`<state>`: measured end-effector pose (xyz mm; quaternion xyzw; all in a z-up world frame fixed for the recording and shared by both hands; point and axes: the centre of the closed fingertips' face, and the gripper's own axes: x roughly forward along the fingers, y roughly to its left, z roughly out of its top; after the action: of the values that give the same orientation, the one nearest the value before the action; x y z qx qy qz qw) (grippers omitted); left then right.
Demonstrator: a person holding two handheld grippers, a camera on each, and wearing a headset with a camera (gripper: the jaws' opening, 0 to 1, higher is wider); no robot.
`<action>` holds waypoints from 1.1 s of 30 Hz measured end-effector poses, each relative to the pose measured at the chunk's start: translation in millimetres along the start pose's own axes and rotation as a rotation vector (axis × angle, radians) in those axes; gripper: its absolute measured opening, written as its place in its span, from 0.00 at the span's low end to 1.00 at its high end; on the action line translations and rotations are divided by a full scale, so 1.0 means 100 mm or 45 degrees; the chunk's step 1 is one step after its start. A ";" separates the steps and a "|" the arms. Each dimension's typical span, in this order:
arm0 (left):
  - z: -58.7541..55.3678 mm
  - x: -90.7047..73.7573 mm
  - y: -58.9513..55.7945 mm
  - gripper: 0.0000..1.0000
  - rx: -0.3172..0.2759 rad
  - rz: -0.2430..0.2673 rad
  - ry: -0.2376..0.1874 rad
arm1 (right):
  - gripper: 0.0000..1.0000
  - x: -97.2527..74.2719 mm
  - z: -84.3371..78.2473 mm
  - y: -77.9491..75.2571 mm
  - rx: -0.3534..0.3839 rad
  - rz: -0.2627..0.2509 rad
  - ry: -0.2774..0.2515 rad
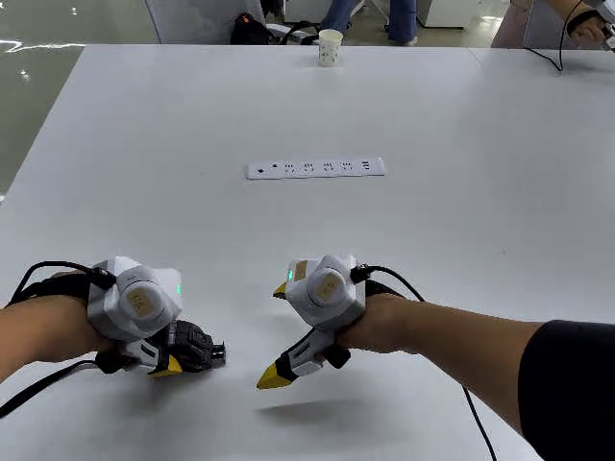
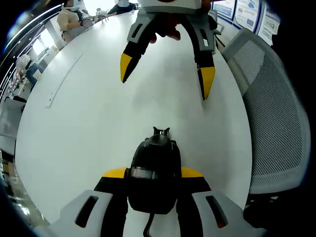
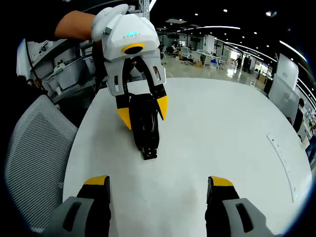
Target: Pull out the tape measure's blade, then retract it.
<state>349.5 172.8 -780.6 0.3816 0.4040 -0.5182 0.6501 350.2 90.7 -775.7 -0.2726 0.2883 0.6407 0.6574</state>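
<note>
The left hand-held gripper (image 1: pixel 183 357), lower left in the head view, is clamped on the tape measure (image 3: pixel 146 126) by the tabletop (image 1: pixel 432 125), blade tip (image 2: pixel 160 131) aimed at the right hand-held gripper (image 2: pixel 167 74), whose jaws gape empty opposite, seemingly ready to pinch it.

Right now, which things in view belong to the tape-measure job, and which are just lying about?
In the job:
tape measure, clamped in the left hand-held gripper
right hand-held gripper, open, facing the tape measure

Lying about:
power strip, mid-table
paper cup, far edge
mesh chair, beside the table
</note>
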 end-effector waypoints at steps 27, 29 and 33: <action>-0.01 0.01 -0.01 0.32 0.013 0.002 -0.011 | 0.42 0.40 0.16 0.16 -0.086 0.052 0.002; -0.01 0.01 0.00 0.32 0.009 0.003 -0.018 | 0.40 0.42 0.16 0.16 -0.092 0.053 0.003; -0.01 0.01 -0.01 0.32 0.009 0.005 -0.028 | 0.37 0.47 0.20 0.16 -0.106 0.069 -0.002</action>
<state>348.9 173.2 -781.8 0.3790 0.3943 -0.5225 0.6541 335.1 138.3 -796.4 -0.2914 0.2683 0.6697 0.6282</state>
